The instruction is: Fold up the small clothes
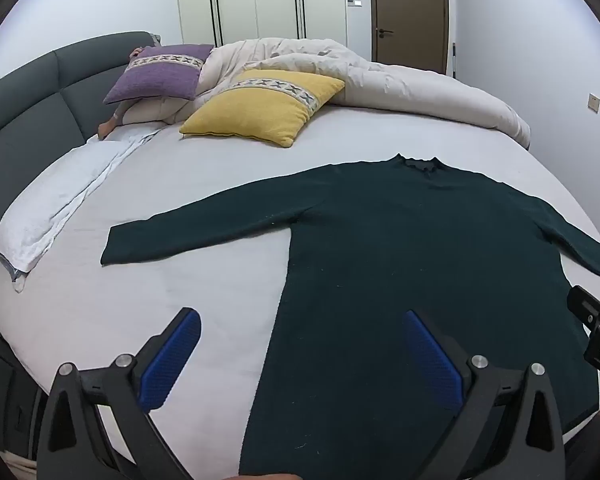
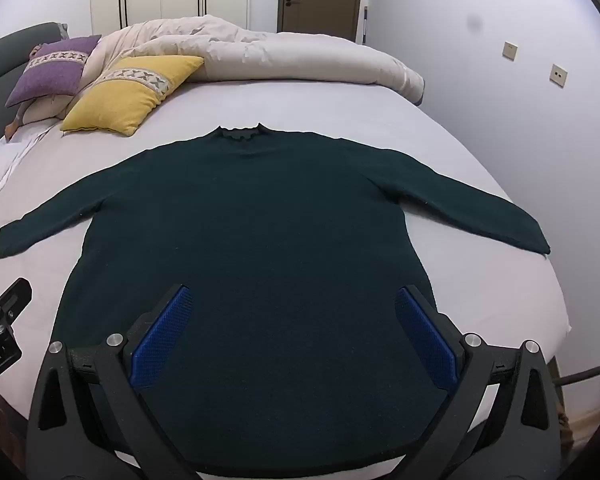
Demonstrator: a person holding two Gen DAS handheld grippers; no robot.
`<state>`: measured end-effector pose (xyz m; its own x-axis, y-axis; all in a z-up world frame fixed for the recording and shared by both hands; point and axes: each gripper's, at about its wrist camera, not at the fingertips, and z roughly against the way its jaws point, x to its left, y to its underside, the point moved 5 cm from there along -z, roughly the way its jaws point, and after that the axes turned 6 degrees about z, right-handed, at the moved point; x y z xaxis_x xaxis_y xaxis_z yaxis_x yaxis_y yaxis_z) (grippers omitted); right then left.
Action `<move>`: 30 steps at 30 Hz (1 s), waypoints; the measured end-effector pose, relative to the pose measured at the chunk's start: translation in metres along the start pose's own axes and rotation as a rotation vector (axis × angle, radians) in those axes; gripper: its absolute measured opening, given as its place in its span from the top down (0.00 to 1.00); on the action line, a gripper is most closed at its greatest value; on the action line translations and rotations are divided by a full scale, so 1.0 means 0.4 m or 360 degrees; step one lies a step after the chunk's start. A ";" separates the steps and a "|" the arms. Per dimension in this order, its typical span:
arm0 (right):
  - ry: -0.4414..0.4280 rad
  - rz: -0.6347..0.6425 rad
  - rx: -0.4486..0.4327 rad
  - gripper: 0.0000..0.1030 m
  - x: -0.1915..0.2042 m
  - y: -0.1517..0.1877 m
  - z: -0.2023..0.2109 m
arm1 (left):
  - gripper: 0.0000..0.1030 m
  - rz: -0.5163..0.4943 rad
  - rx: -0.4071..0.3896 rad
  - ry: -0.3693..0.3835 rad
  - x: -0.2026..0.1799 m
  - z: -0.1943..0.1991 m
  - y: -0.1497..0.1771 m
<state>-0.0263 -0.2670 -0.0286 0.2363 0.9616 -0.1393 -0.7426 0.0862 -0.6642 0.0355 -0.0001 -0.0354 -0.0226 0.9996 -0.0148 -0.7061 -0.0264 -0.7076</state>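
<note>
A dark green long-sleeved sweater [image 2: 252, 232] lies spread flat, front up, on the pale sheet of a bed [image 2: 452, 148], its ruffled collar [image 2: 240, 134] pointing away from both sets of jaws and its two sleeves stretched out to either side. The right gripper [image 2: 290, 340] hangs over the lower body of the garment with its jaws released and spread wide; the sweater's fabric fills the gap between the blue pads [image 2: 162, 340], and nothing is gripped. In the left wrist view the left gripper [image 1: 300, 360] is likewise released, jaws wide apart and holding nothing: its left pad [image 1: 170, 360] sits over bare sheet, its right pad over the sweater, so the garment's side edge runs up between the jaws. The sweater's left sleeve [image 1: 200, 224] extends ahead of and to the left of those jaws, its cuff resting on the sheet.

Well beyond the jaws, past the collar, a yellow cushion [image 1: 260, 108] and a purple cushion [image 1: 156, 78] lie near the grey padded headboard [image 1: 28, 112], with a crumpled cream duvet [image 1: 400, 80] heaped behind them along the far side of the bed. A folded white cloth [image 1: 52, 208] lies on the sheet far to the left of the left jaws. Behind the bed stand white wardrobe doors [image 1: 256, 0] and a brown door [image 1: 410, 12].
</note>
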 end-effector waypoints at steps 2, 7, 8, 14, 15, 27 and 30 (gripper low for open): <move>0.0013 0.0009 -0.0014 0.00 0.000 0.000 0.002 | 0.00 0.0014 -0.0003 0.0018 0.000 0.000 0.000; 0.0007 0.0007 -0.0007 0.00 0.002 0.002 0.001 | 0.00 0.0006 -0.0016 0.0005 -0.001 0.000 -0.001; 0.0005 0.0007 -0.0009 0.00 0.002 0.002 0.002 | 0.00 0.0006 -0.0017 0.0006 -0.001 0.001 -0.001; 0.0007 0.0007 -0.0009 0.00 -0.005 -0.003 -0.004 | 0.00 0.0000 -0.0022 0.0001 0.000 -0.002 -0.003; 0.0007 0.0005 -0.0008 0.00 0.000 0.000 0.000 | 0.00 0.0000 -0.0021 0.0001 0.000 -0.004 -0.004; 0.0016 0.0003 -0.0009 0.00 -0.005 0.006 0.002 | 0.00 -0.0011 -0.0031 -0.0004 -0.003 0.006 -0.006; 0.0017 0.0004 -0.0007 0.00 -0.006 0.004 0.002 | 0.00 -0.0012 -0.0026 -0.0006 -0.005 0.004 -0.004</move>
<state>-0.0284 -0.2691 -0.0287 0.2410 0.9591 -0.1485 -0.7402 0.0827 -0.6673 0.0355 -0.0020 -0.0330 -0.0201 0.9998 -0.0067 -0.6947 -0.0188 -0.7190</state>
